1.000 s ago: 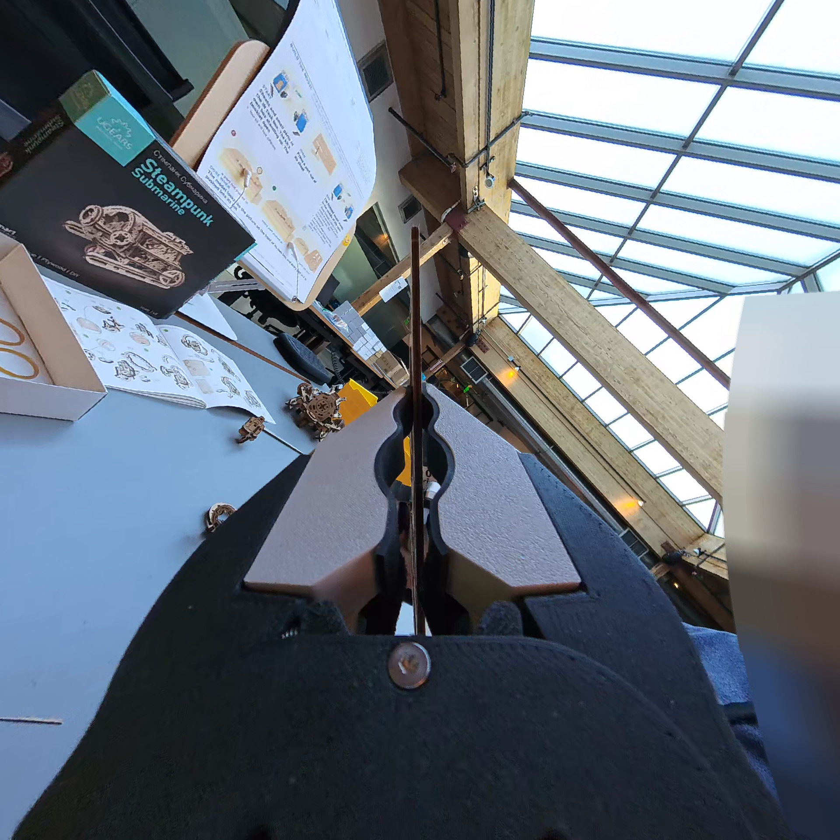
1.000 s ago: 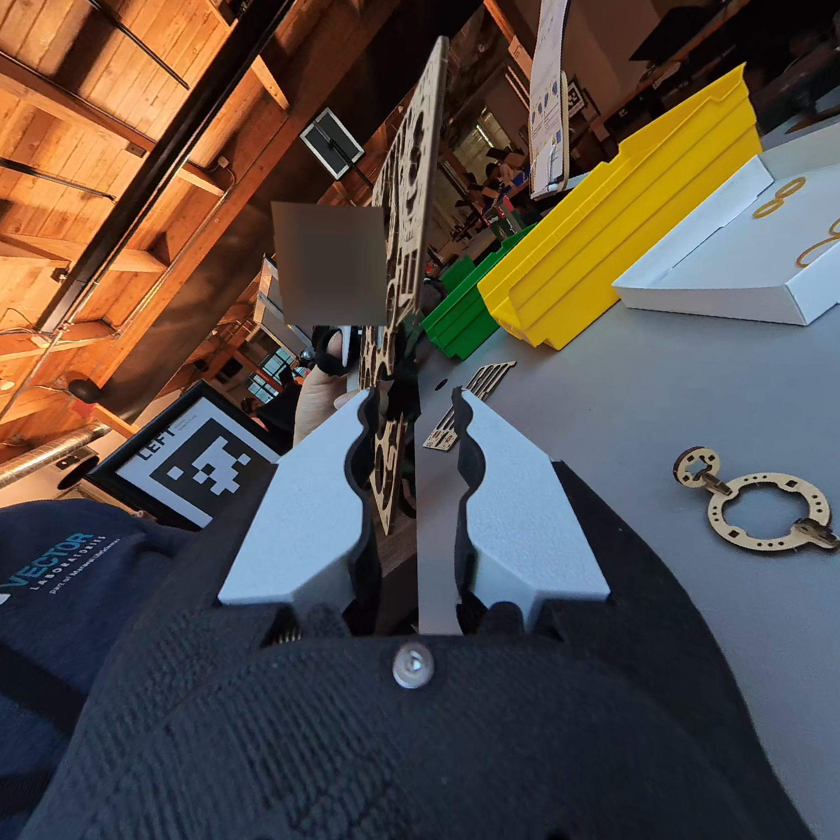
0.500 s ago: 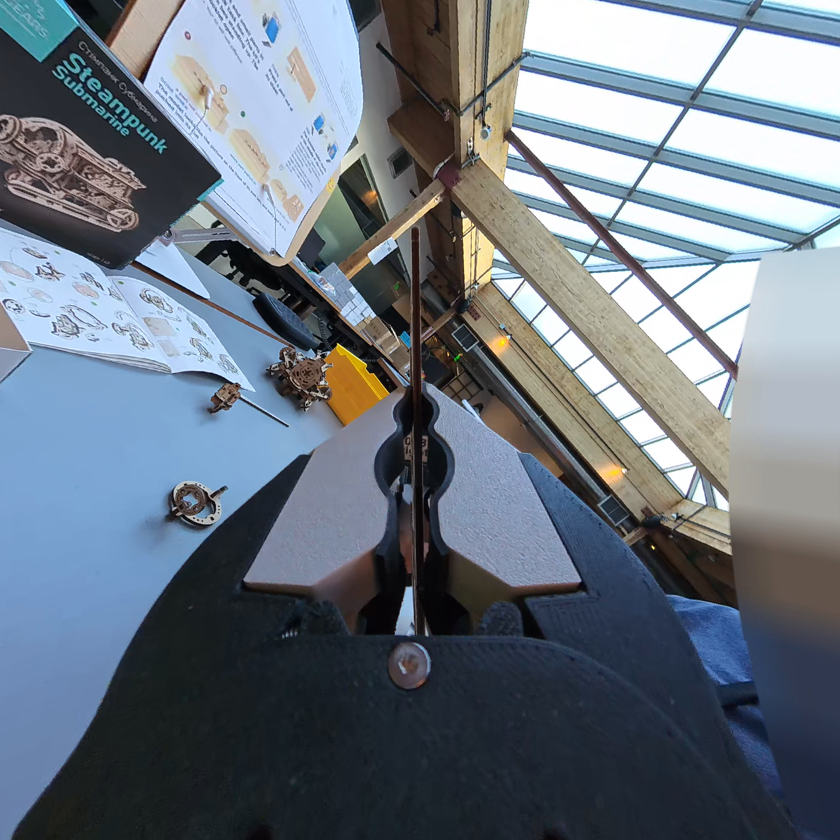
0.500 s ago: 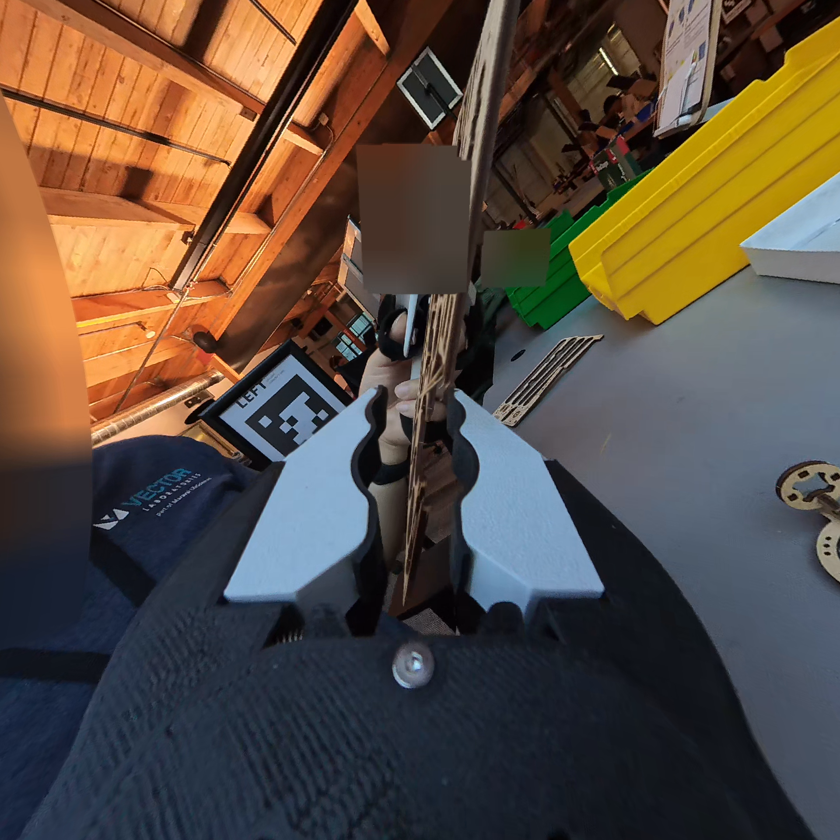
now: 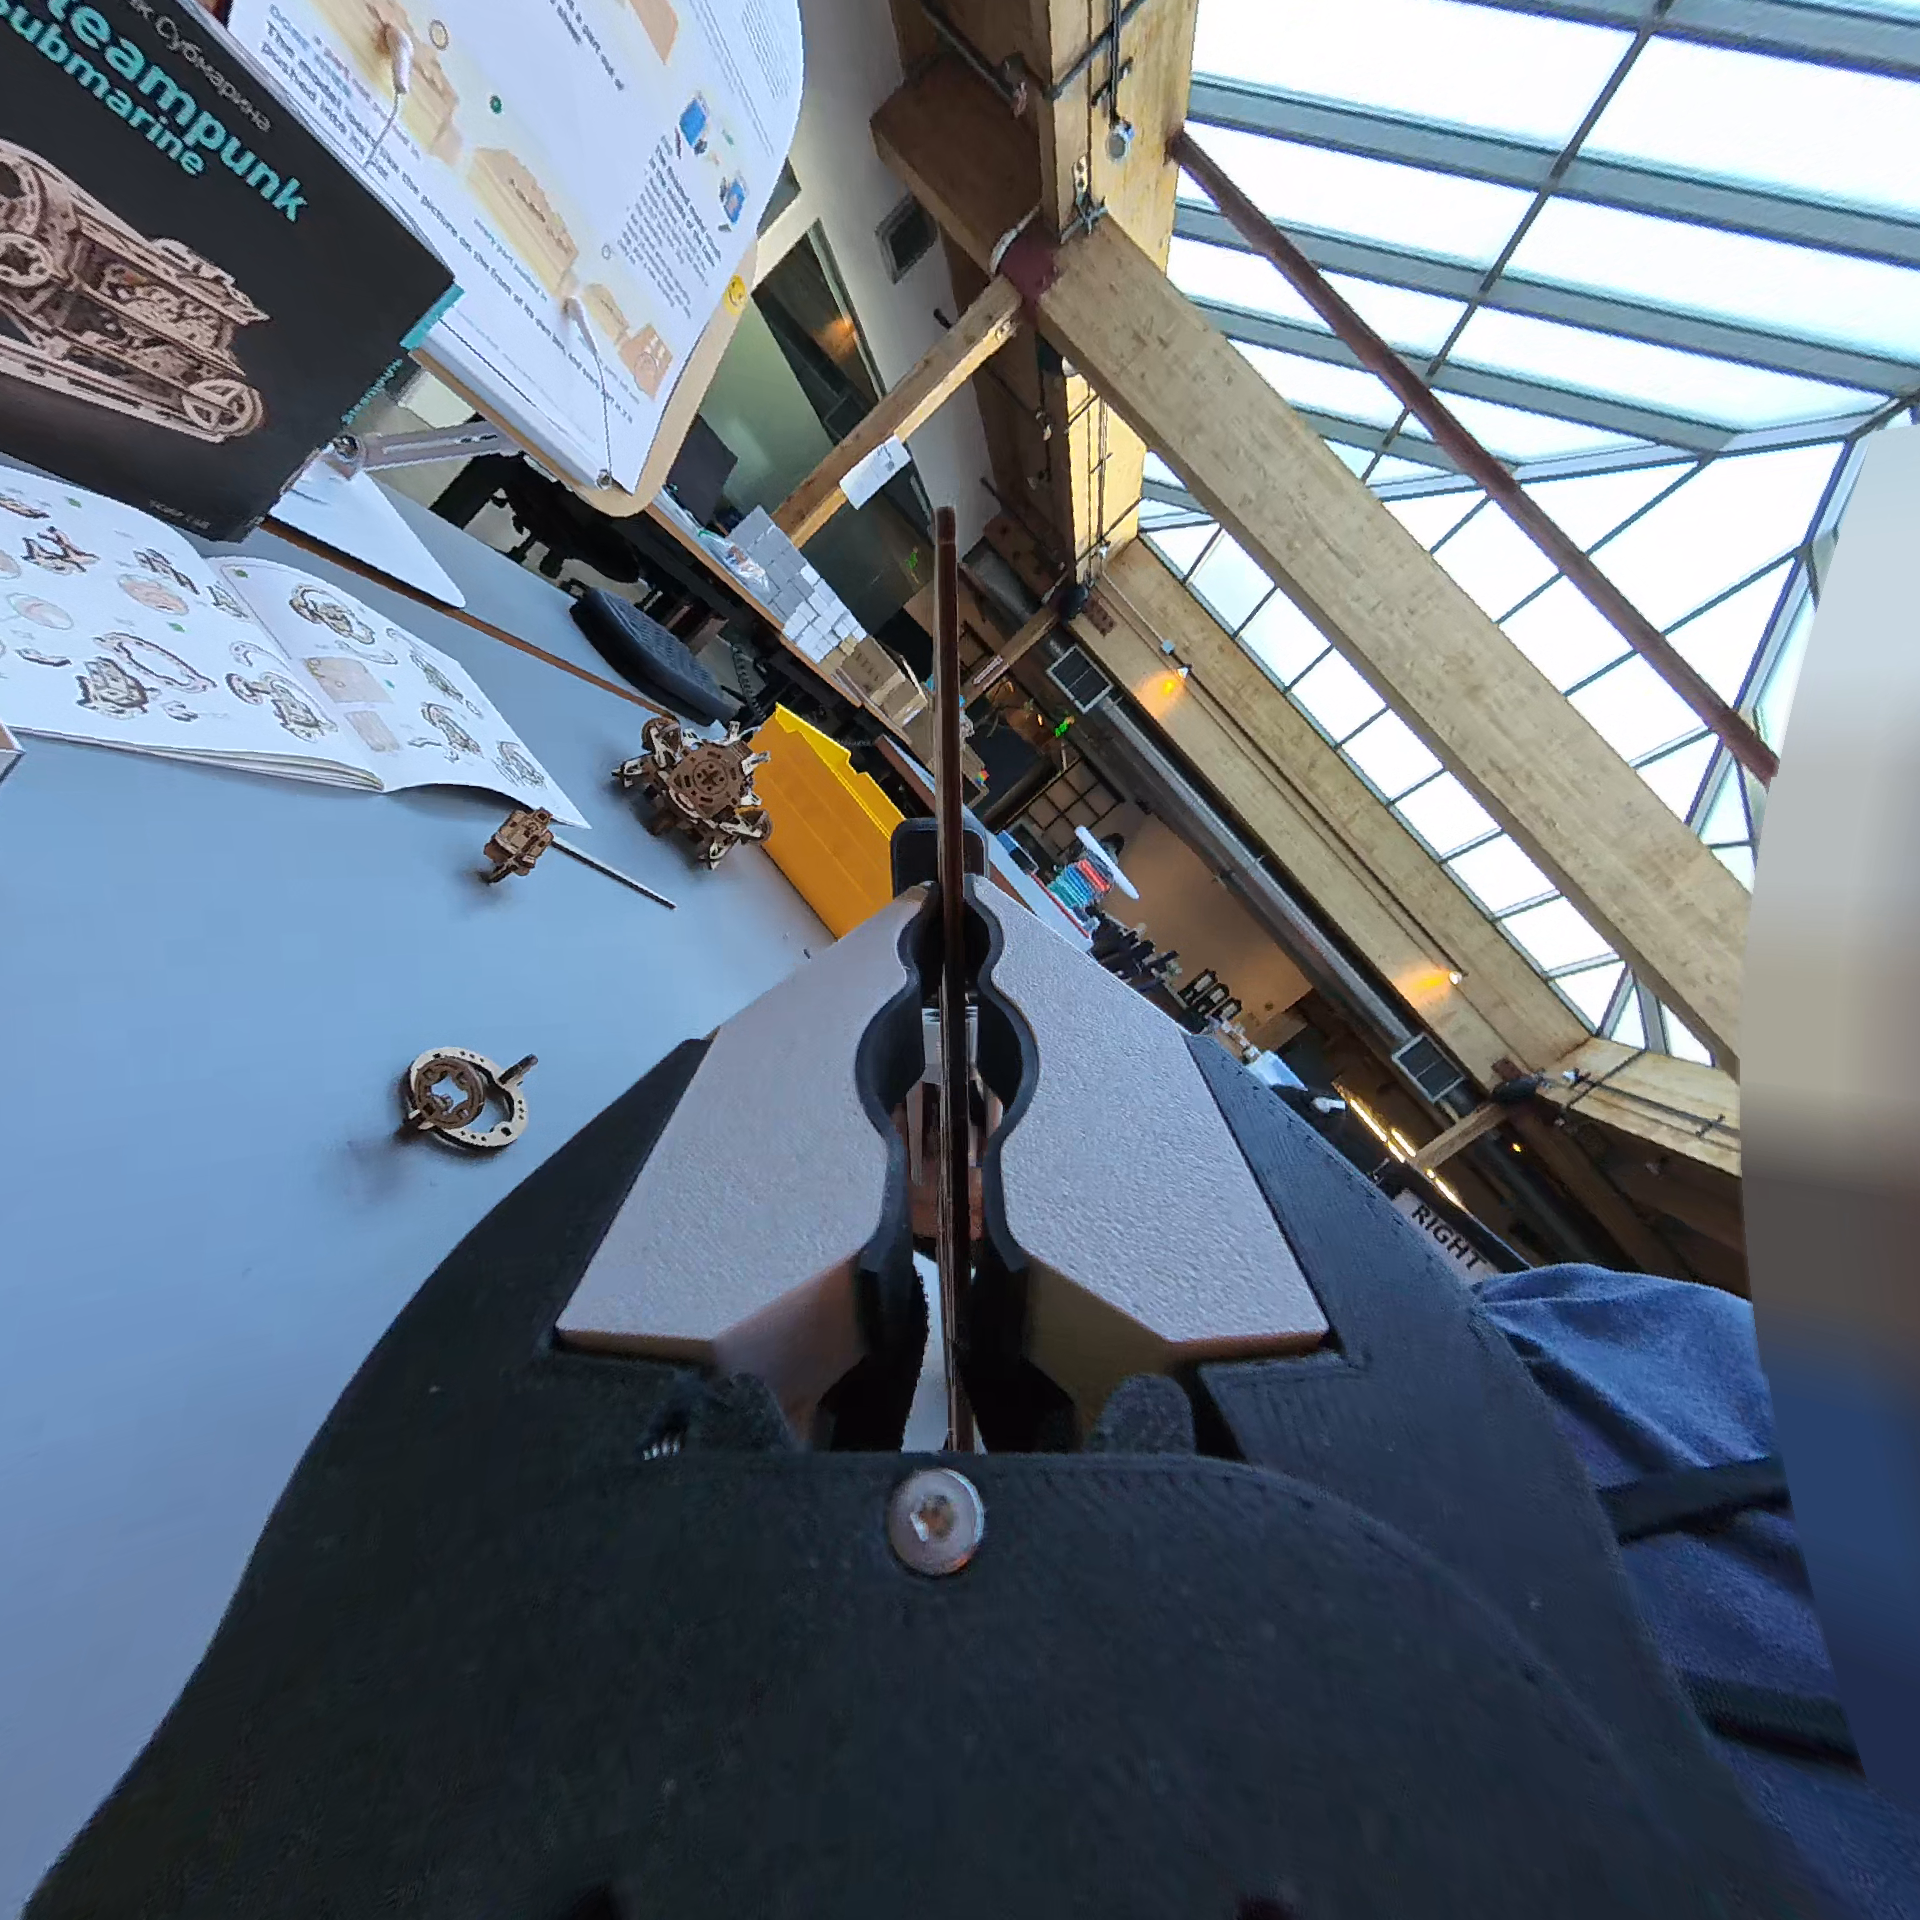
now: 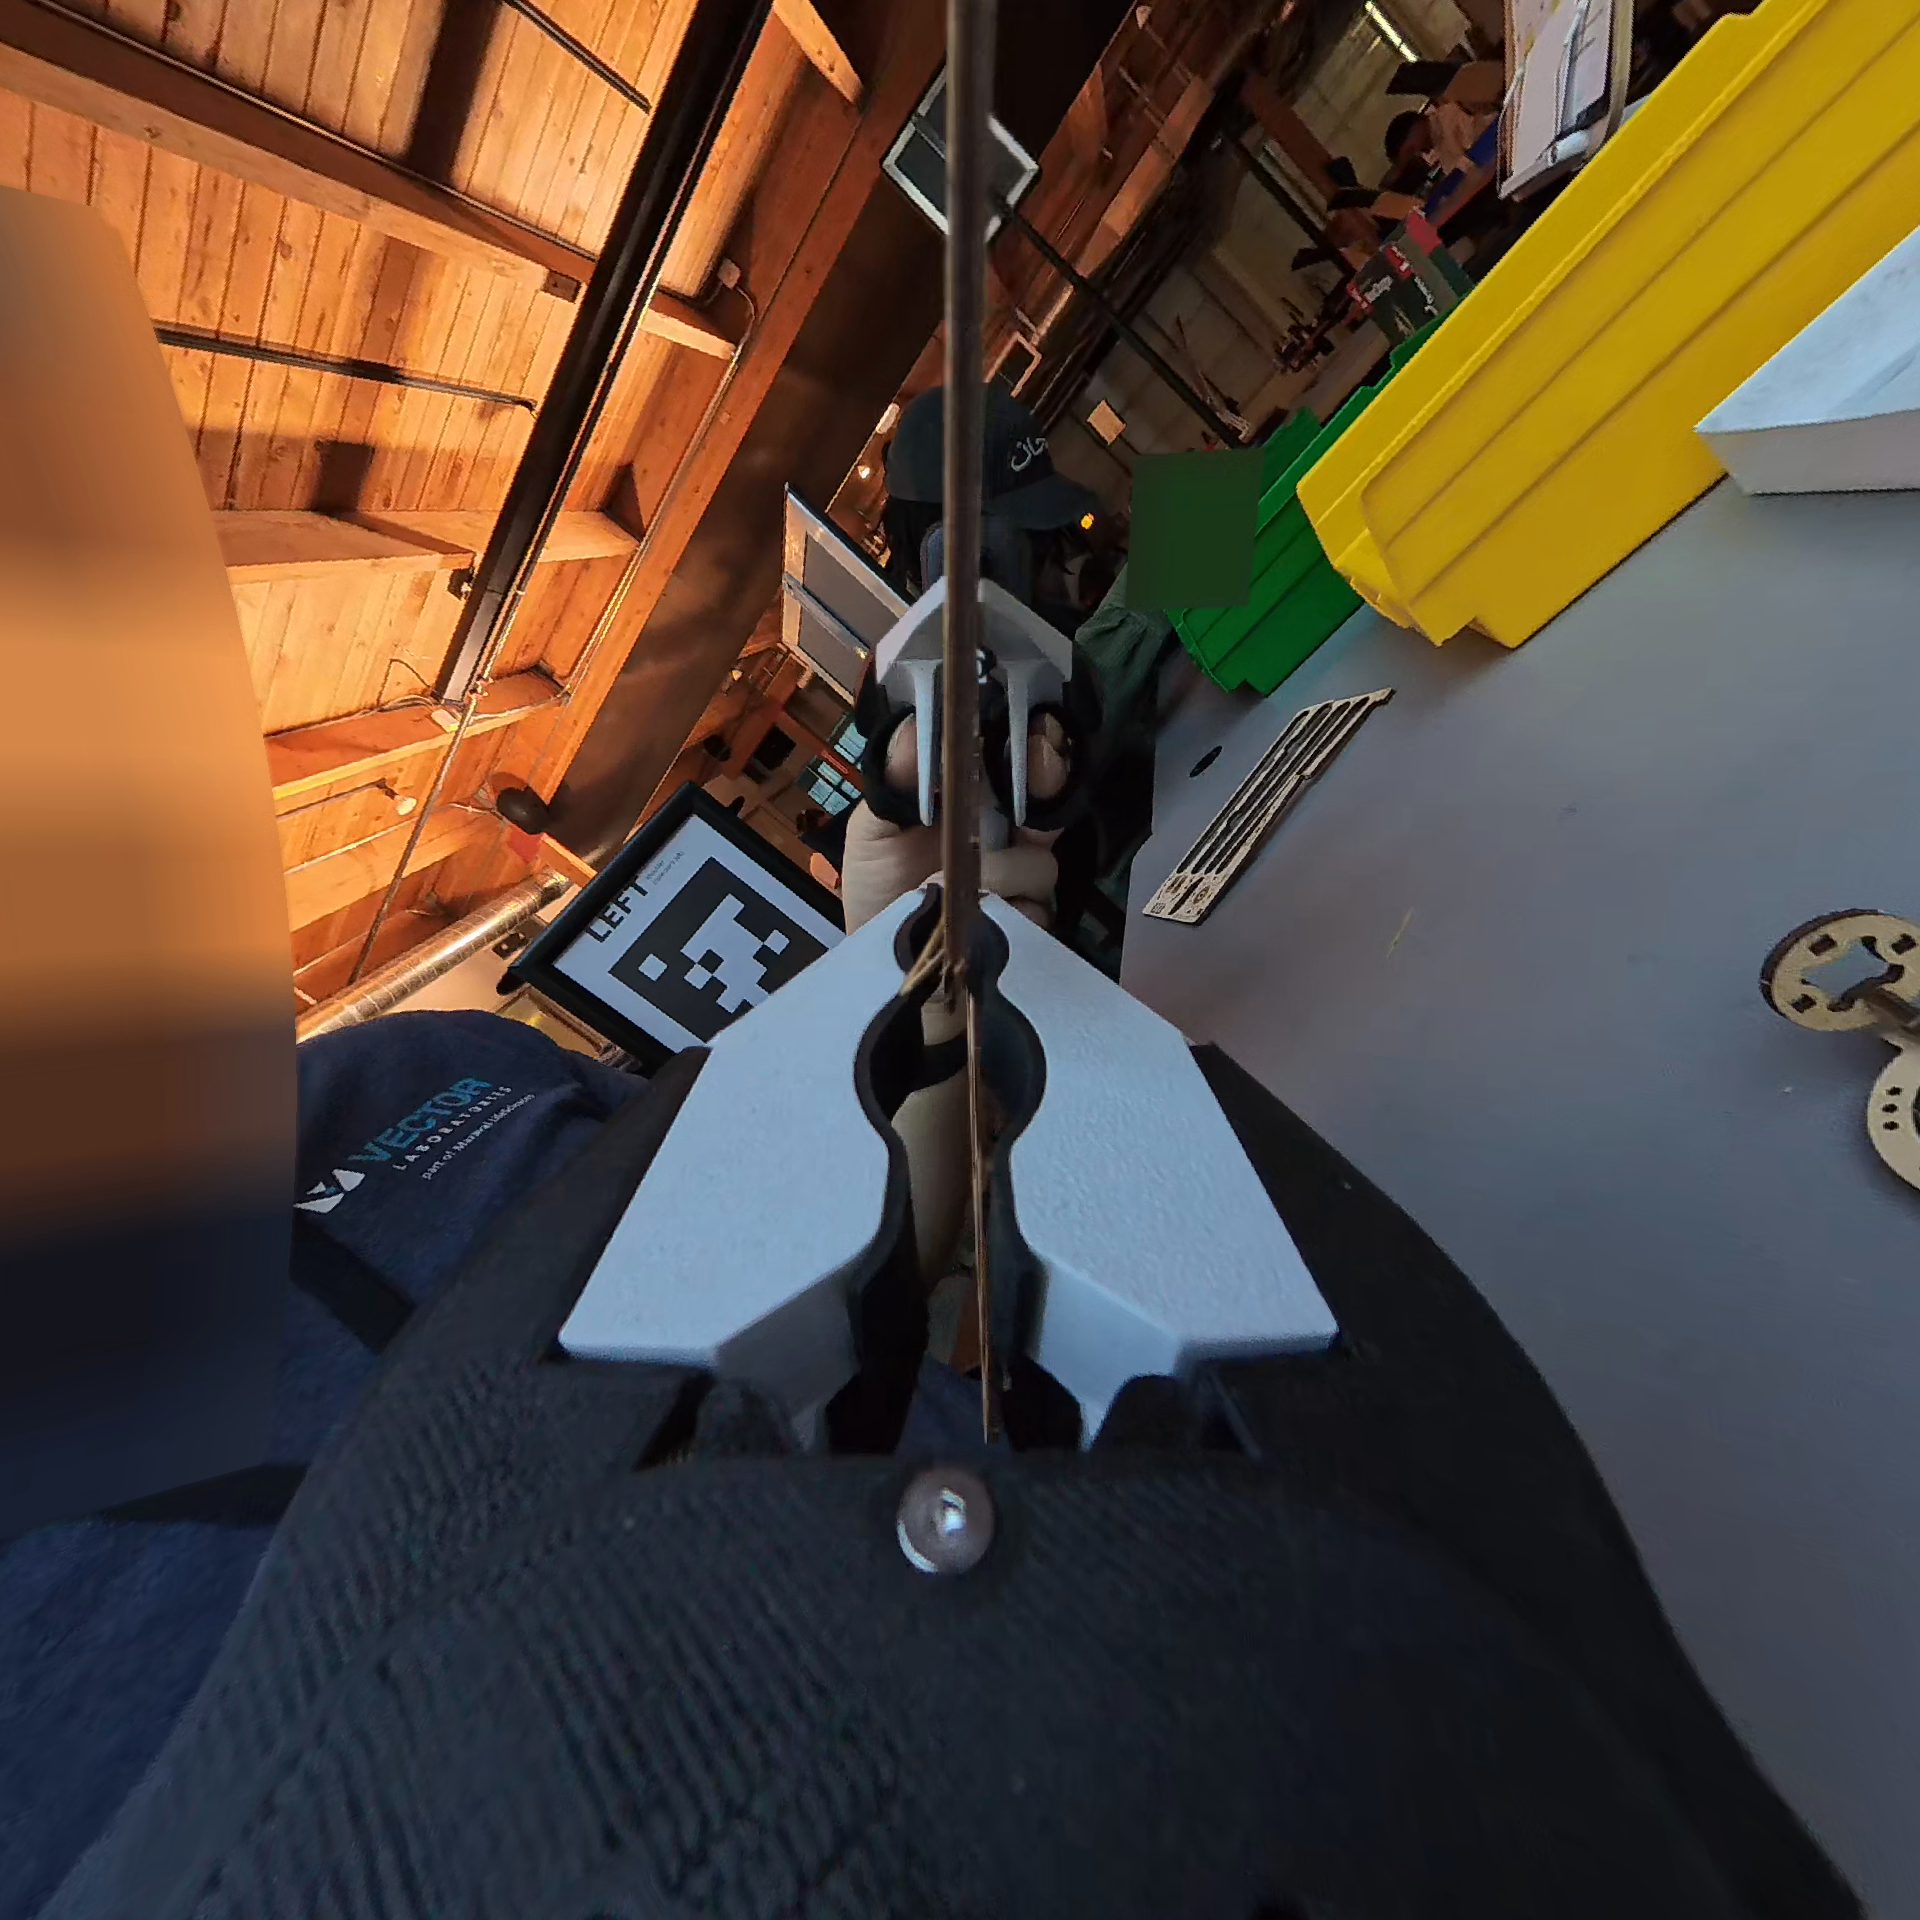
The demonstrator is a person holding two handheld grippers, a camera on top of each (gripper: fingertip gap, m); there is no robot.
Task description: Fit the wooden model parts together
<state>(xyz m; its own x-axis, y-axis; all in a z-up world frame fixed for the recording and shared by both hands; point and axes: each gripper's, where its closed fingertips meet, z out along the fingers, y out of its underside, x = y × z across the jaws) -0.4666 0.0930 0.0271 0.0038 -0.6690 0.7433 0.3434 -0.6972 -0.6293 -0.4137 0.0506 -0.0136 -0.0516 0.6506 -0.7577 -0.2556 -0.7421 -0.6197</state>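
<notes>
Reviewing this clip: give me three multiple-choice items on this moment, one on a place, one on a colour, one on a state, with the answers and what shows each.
1. Where is the thin wooden sheet?
A. flat on the table
B. edge-on between the left gripper's fingers
C. inside the yellow bin

2. What colour is the bin just beyond the yellow bin in the right wrist view?
A. green
B. red
C. white

3. How is the right gripper set?
A. wide open, nothing in it
B. lying on the table
C. shut on the wooden sheet

Answers: 1 B, the sheet's edge rises from between the closed fingers; 2 A, a green bin sits behind the yellow one; 3 C, its fingers pinch the same sheet edge-on.
</notes>
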